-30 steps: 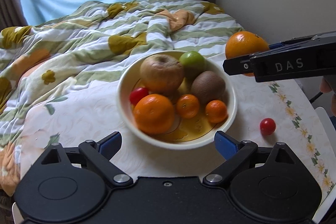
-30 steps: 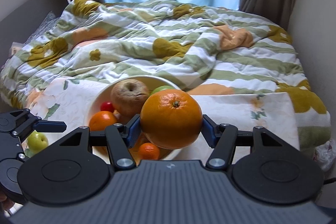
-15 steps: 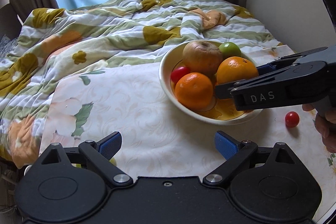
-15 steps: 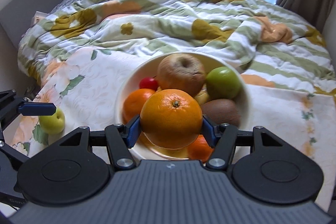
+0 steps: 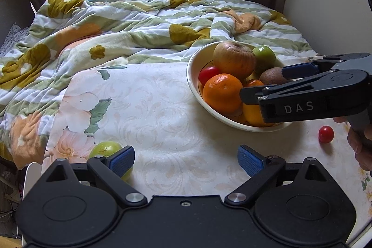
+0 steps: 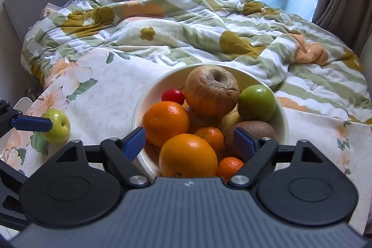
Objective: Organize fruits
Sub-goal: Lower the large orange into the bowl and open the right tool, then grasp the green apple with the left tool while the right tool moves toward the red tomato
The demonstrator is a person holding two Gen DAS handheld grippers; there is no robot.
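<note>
From the left wrist view, the left tool [image 5: 186, 160] stood with its blue pads apart over the floral-clothed tabletop [image 5: 162, 108], gripping nothing. A small green apple [image 5: 105, 150] lay just beside its left pad. Ahead to the right sat the cream ceramic bowl [image 5: 193, 66] of fruit, with the right tool [image 5: 262, 83] reaching over it. A small red cherry tomato [image 5: 326, 134] lay right of the bowl.

From the right wrist view, the right tool [image 6: 189, 141] was spread wide; the large smooth orange [image 6: 187, 156] rested in the bowl [image 6: 148, 94] between its pads, released.
</note>
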